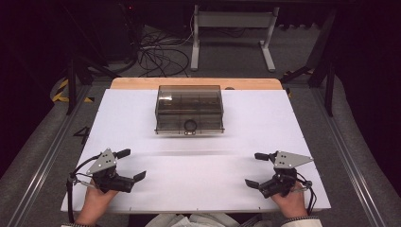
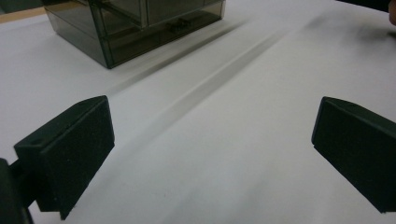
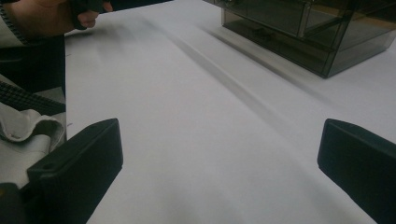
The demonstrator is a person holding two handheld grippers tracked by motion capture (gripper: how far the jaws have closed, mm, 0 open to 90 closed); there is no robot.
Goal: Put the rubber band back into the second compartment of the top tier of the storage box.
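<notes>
Your smoky drawer box [image 1: 189,109] sits ahead, centred, long axis crosswise; left gripper [image 1: 131,164] and right gripper [image 1: 256,169] equally near, both wide open, empty.

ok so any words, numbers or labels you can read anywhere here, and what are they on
"4": a dark numeral on the grey floor left of the table.
The smoky plastic drawer box has a small tag low on its front, too small to read.
No text shows on the left gripper or the right gripper.
</notes>
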